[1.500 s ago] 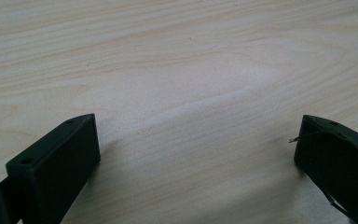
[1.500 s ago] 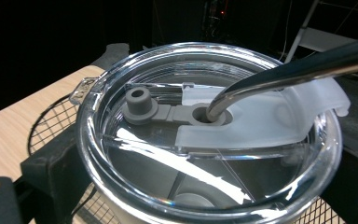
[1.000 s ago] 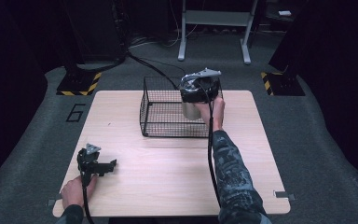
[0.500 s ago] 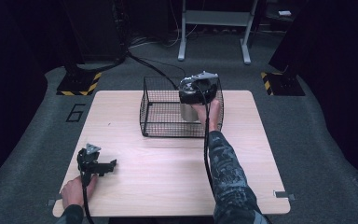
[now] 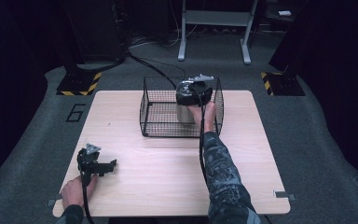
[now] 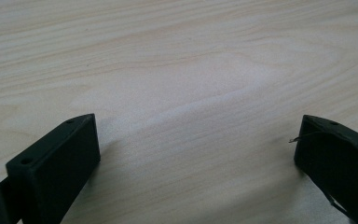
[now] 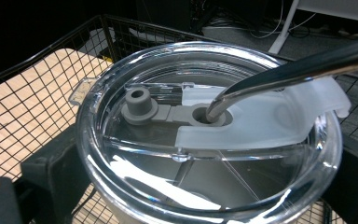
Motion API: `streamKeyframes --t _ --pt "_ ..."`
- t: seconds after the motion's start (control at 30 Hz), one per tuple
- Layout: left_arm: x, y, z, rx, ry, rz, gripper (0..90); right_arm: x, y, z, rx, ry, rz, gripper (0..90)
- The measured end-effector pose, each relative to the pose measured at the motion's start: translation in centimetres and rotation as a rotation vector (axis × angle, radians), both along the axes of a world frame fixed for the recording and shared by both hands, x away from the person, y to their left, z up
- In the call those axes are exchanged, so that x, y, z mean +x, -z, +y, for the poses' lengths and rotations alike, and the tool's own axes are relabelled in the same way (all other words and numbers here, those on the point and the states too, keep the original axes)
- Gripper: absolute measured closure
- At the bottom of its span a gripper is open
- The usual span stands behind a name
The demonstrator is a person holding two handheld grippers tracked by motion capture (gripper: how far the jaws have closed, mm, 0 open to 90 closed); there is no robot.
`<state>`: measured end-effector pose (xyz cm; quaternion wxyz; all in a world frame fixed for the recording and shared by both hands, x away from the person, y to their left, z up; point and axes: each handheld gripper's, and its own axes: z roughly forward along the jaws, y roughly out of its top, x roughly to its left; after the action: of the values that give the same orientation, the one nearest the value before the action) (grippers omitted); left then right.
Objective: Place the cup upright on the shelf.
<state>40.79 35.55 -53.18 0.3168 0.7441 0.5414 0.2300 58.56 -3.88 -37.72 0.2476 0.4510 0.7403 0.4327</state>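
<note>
In the high view the right tongs (image 5: 194,91) cover the top of the tumbler (image 5: 185,113) in the wire basket (image 5: 168,128), so its lid and straw are hidden there. In the right gripper view the clear lid (image 7: 205,140) is cut off at the bottom edge, the metal straw (image 7: 293,65) runs out at the right edge, and the tumbler's body is hidden below the lid. The left tongs (image 6: 196,154) are cropped at the bottom corners of the left gripper view.

Black wire basket (image 5: 158,116), pale wood table (image 5: 168,163) — clear lid (image 7: 205,140)
</note>
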Motion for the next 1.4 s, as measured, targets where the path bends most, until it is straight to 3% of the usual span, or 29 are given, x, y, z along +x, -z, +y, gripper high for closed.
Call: streamKeyframes --t 0.8,1.4 --pt "0.0 0.0 0.0 0.000 0.000 0.003 0.0 0.8 1.8 1.2 0.003 0.020 0.029 3.6" --pt "0.0 0.0 0.0 0.001 0.000 0.003 0.0 1.4 2.7 2.2 -0.035 -0.001 0.025 3.6"
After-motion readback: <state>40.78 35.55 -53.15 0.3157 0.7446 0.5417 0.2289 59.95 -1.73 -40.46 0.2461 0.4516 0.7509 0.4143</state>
